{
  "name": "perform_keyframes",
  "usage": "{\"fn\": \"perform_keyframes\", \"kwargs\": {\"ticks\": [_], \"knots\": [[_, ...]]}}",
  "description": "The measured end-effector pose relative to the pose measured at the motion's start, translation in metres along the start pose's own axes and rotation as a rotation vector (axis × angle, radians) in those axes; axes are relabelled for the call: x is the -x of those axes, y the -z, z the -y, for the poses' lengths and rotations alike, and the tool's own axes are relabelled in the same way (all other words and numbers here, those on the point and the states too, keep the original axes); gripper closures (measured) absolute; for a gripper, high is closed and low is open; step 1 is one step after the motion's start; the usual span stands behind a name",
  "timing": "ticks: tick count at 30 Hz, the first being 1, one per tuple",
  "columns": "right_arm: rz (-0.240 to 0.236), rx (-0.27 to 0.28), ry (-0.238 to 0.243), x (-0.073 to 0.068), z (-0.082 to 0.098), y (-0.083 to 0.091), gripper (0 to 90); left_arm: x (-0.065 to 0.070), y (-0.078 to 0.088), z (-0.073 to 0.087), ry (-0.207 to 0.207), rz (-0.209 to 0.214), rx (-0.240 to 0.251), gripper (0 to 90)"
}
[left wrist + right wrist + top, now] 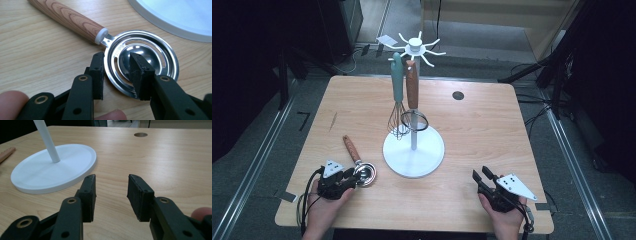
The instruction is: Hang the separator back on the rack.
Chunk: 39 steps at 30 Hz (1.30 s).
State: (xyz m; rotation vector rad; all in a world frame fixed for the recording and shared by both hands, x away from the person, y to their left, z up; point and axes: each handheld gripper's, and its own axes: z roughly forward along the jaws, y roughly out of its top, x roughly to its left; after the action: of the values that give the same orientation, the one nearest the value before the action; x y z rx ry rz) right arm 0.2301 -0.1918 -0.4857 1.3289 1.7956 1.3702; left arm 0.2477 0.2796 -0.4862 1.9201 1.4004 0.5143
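Gripping tool: the left gripper (116,75) is clamped on the rim of the egg separator (141,61), one jaw outside the steel ring, the other inside the slotted bowl.
Egg separator: it lies flat on the table (482,125) at the front left, just beside the stand's base; its wooden handle (351,148) points away from the person, toward the far left.
Separator bowl: nothing in it but the inner jaw; the shiny centre reflects lights.
Right gripper (111,195): jaws apart with bare table between them, low over the front right of the table, well apart from the separator.
Stand (414,150): white round base with a thin post and a spoked top; a whisk (398,95) with a teal handle and a second tool with a brown handle (412,85) hang from the spokes.
Ring under the brown handle (414,121): a dark metal hoop; what kind of tool it is cannot be made out.
Cut off: in the left gripper view the handle's end and most of the base run past the frame; in the right gripper view the post's top is cut off.
Hidden: the separator's near rim sits behind the jaws.
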Motion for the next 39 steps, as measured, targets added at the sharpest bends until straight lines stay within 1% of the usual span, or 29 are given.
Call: {"fn": "perform_keyframes", "kwargs": {"ticks": [2, 5, 7, 9, 10, 11, 13, 14, 15, 16, 18, 19, 22, 23, 25, 27, 28, 30, 32, 34, 35, 36, 37, 38, 39], "knots": [[-0.001, -0.015, 0.012, -0.001, 0.002, 0.0, 59.3, 0.005, -0.001, -0.001, -0.014, -0.007, -0.006, 65.4], [-0.006, -0.05, 0.06, -0.005, 0.006, -0.002, 59.1, 0.012, -0.002, -0.001, -0.017, 0.002, -0.003, 65.3], [-0.017, -0.061, 0.05, -0.007, 0.009, -0.003, 59.2, 0.017, -0.004, 0.0, -0.015, 0.002, 0.002, 64.5], [-0.036, -0.048, 0.018, -0.008, 0.011, -0.004, 59.1, 0.022, -0.004, 0.001, -0.002, 0.009, 0.007, 64.2], [-0.038, -0.052, 0.001, -0.009, 0.012, -0.005, 59.1, 0.024, -0.005, 0.001, -0.009, 0.01, 0.007, 63.9], [-0.043, -0.058, 0.001, -0.011, 0.012, -0.006, 59.1, 0.026, -0.006, 0.0, -0.024, 0.006, 0.007, 63.6], [-0.052, -0.076, 0.057, -0.016, 0.012, -0.01, 58.7, 0.028, -0.01, -0.001, -0.054, 0.003, 0.013, 63.6], [-0.056, -0.088, 0.085, -0.019, 0.012, -0.012, 58.6, 0.027, -0.011, -0.002, -0.054, 0.003, 0.012, 63.9], [-0.062, -0.095, 0.098, -0.02, 0.012, -0.015, 58.5, 0.027, -0.011, -0.002, -0.039, -0.001, 0.017, 64.7], [-0.066, -0.1, 0.103, -0.02, 0.012, -0.017, 58.5, 0.026, -0.011, -0.002, -0.035, -0.001, 0.022, 65.0], [-0.062, -0.113, 0.088, -0.02, 0.014, -0.023, 58.6, 0.028, -0.01, -0.001, -0.043, -0.004, 0.018, 65.1], [-0.056, -0.138, 0.08, -0.02, 0.013, -0.026, 58.6, 0.029, -0.011, -0.001, -0.048, -0.01, 0.02, 64.8], [-0.067, -0.129, 0.058, -0.022, 0.012, -0.028, 58.6, 0.03, -0.011, -0.001, -0.056, -0.017, 0.02, 64.3], [-0.067, -0.132, 0.061, -0.023, 0.012, -0.028, 58.7, 0.031, -0.011, -0.001, -0.06, -0.017, 0.019, 64.1], [-0.06, -0.139, 0.074, -0.025, 0.012, -0.03, 58.8, 0.033, -0.01, 0.0, -0.083, -0.008, 0.017, 63.2], [-0.056, -0.134, 0.066, -0.027, 0.012, -0.031, 59.1, 0.035, -0.009, 0.001, -0.11, -0.005, 0.013, 61.9], [-0.051, -0.13, 0.047, -0.027, 0.012, -0.031, 59.2, 0.036, -0.008, 0.001, -0.114, -0.004, 0.013, 61.8], [-0.056, -0.12, 0.019, -0.027, 0.011, -0.033, 59.3, 0.039, -0.007, 0.002, -0.118, -0.001, 0.008, 61.7], [-0.068, -0.133, 0.005, -0.028, 0.011, -0.034, 59.4, 0.043, -0.005, 0.004, -0.135, 0.003, 0.002, 61.4], [-0.079, -0.132, 0.006, -0.028, 0.011, -0.033, 59.7, 0.046, -0.005, 0.005, -0.149, 0.003, 0.003, 61.2], [-0.091, -0.131, -0.017, -0.028, 0.012, -0.032, 59.9, 0.048, -0.005, 0.006, -0.159, 0.003, 0.008, 61.0], [-0.111, -0.132, -0.051, -0.028, 0.011, -0.032, 59.9, 0.049, -0.005, 0.006, -0.16, 0.003, 0.009, 60.6], [-0.118, -0.126, -0.052, -0.029, 0.011, -0.032, 59.9, 0.05, -0.005, 0.007, -0.157, 0.006, 0.008, 60.5], [-0.111, -0.123, -0.03, -0.032, 0.009, -0.031, 59.9, 0.051, -0.004, 0.007, -0.158, 0.009, 0.008, 60.6], [-0.112, -0.125, -0.019, -0.034, 0.008, -0.031, 59.8, 0.052, -0.005, 0.007, -0.161, 0.016, 0.005, 60.5]]}}
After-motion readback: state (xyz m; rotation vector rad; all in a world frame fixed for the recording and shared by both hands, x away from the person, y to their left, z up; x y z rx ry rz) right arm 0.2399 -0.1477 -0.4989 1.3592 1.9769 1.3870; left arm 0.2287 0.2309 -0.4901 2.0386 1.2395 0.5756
